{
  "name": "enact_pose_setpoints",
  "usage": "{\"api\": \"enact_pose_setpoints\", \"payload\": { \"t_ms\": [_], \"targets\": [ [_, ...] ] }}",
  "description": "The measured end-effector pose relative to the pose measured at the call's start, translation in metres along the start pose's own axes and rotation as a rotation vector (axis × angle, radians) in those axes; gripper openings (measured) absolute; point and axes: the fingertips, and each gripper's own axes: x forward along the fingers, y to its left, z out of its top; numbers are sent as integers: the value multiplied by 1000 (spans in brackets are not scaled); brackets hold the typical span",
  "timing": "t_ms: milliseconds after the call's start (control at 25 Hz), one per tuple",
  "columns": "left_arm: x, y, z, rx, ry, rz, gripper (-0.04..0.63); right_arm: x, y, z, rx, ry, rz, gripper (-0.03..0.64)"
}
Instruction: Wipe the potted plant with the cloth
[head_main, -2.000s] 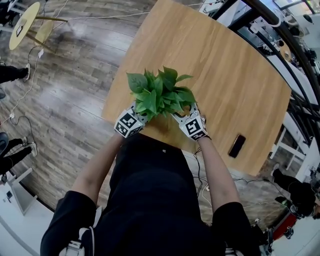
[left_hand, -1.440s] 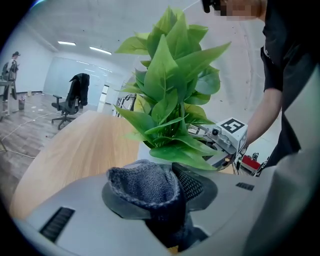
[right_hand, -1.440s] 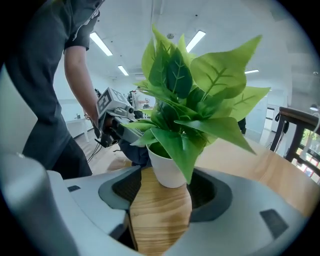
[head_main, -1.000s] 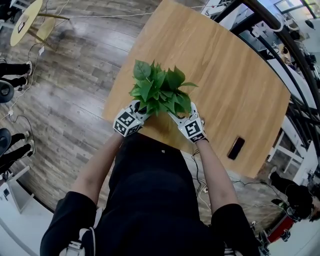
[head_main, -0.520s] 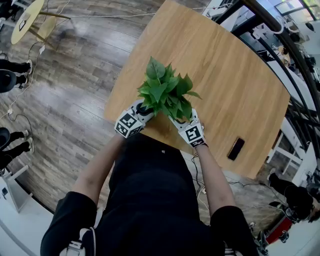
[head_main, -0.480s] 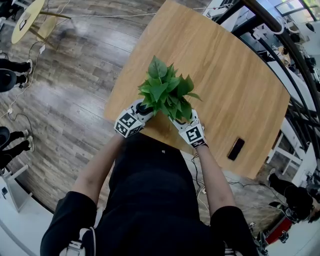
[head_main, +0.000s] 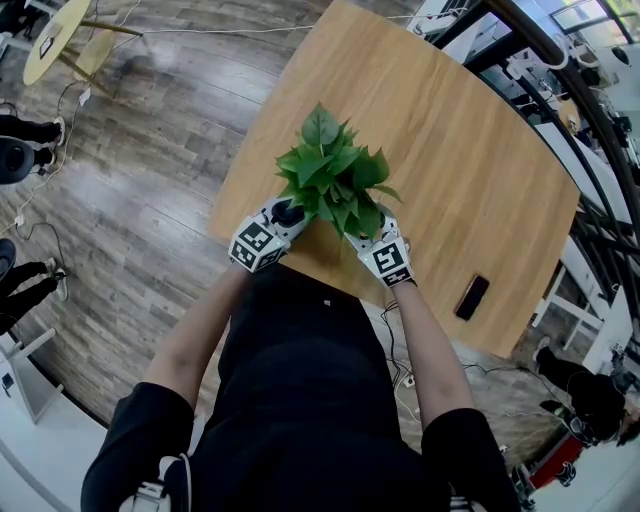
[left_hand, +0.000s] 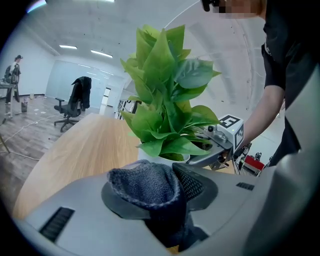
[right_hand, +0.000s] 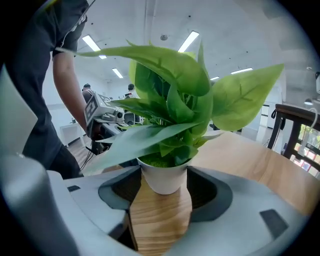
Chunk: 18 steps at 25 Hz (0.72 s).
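Observation:
The potted plant, broad green leaves in a small white pot, stands near the front edge of the wooden table. My right gripper has its pads on either side of the pot and looks shut on it; in the head view my right gripper is half hidden under the leaves. My left gripper is shut on a dark blue-grey cloth, which bulges above the jaws just short of the lower leaves. From above, the cloth sits at the plant's left side.
A black phone lies on the table to the right of my right arm. The table's near edge runs just behind the grippers. A round yellow side table and people's feet are on the floor at left. Office chairs stand far off.
The plant has shifted a little farther up the table and to the right, its leaves turning. Both grippers followed it; the cloth now shows at its left side.

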Motion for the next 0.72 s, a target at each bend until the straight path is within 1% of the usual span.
{"api": "enact_pose_setpoints", "payload": {
  "t_ms": [160,280,400,600,720],
  "targets": [
    [4,-17,-6,46,41,-45,163,-1,1,-2,18,4,-18,270],
    [4,-23,-9,47,49,-57,164,-1,1,-2,16,5,-11,270],
    [6,-19,-8,36,43,-43,164,-1,1,-4,-1,13,3,270],
    [-2,-1,-5,-11,6,20,164,-8,26,-10,-32,18,50,270],
    [-6,1,-5,-12,6,15,164,-7,26,-14,-34,24,43,270]
  ]
}}
